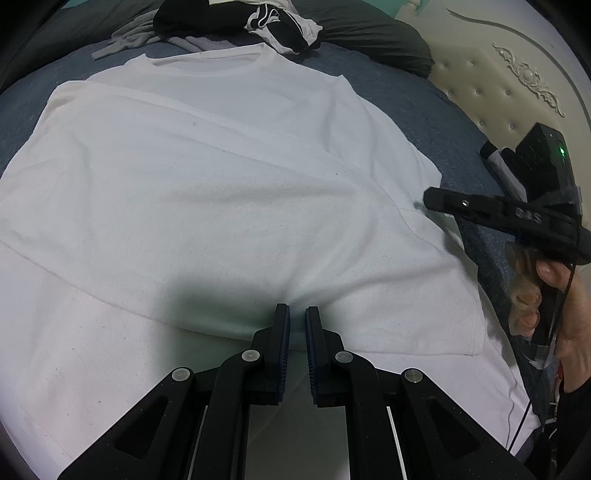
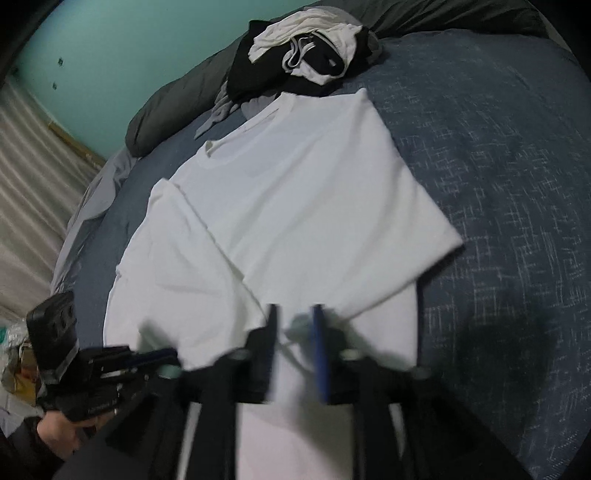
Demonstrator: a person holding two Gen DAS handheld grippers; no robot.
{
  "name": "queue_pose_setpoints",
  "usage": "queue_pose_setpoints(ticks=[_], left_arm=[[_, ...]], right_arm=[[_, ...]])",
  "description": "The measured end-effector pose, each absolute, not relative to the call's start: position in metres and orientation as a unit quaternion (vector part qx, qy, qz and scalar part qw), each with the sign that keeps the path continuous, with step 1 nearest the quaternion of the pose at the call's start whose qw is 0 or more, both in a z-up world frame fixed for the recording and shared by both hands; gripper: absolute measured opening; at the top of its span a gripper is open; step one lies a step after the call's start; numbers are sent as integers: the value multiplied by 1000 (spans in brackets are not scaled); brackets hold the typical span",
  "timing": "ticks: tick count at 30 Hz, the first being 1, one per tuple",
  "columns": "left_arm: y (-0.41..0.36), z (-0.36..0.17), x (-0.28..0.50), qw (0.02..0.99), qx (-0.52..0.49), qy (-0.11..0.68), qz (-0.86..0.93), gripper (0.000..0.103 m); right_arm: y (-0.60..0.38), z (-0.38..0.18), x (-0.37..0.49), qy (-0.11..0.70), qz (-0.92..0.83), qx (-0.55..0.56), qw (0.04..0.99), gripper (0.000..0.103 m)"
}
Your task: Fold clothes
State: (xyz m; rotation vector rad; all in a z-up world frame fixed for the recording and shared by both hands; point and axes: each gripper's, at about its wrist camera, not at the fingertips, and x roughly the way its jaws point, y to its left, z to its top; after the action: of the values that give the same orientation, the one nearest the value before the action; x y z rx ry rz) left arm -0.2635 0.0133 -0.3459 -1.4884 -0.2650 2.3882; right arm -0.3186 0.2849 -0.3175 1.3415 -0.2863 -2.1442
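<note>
White T-shirt (image 1: 207, 177) lies spread flat on the blue bedsheet (image 2: 498, 155), its right sleeve folded in over the chest, and a pile of black and white clothes (image 1: 273, 22) sits just behind its collar. At the near hem, the left gripper (image 1: 297, 317) has its jaws almost closed, nipping a small ridge of the white cloth. Further right, the right gripper (image 2: 293, 325) hovers over the shirt's right edge with jaws parted and nothing pressed between them.

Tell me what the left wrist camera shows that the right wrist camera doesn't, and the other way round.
Only the left wrist view shows the cream tufted headboard. Only the right wrist view shows the teal wall and the left hand. Both show the white T-shirt on the blue bedspread, and the pile of black and white clothes beyond its collar.
</note>
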Motion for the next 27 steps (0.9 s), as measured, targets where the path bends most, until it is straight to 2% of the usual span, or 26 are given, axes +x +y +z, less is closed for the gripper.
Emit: queue_pose_setpoints(ticks=[1,6,8,9,15,19,24,27], left_arm=[[13,-346,-264,156,-520,-93,834,9],[15,-346,-265,154,-522,-92,834,9],[15,-346,-265,154,-522,-92,834,9],[15,-346,-265,154,-522,-92,834,9],[16,-347,-264,154,-521,-93,834,9],[16,-347,-264,155,-521,-94,834,9],[15,-348,-264,155,-522,-96,833,9],[15,-347,-263,154,-522,-96,833,9]], right_arm=[[283,-317,-316,-102,-804,503,301,34],[264,-322,-304,-36,-797,514,316,31],[262,-327,-304,-31,-795,517,314,7],[263,-328,-304,-31,-797,517,311,4],[291,-327,-307,-100,-803,503,303,1],[288,-334,-309,-100,-802,511,294,1],[303,-331,-306,-136,-805,504,283,1],[333,-332,-303,-201,-795,501,276,3]])
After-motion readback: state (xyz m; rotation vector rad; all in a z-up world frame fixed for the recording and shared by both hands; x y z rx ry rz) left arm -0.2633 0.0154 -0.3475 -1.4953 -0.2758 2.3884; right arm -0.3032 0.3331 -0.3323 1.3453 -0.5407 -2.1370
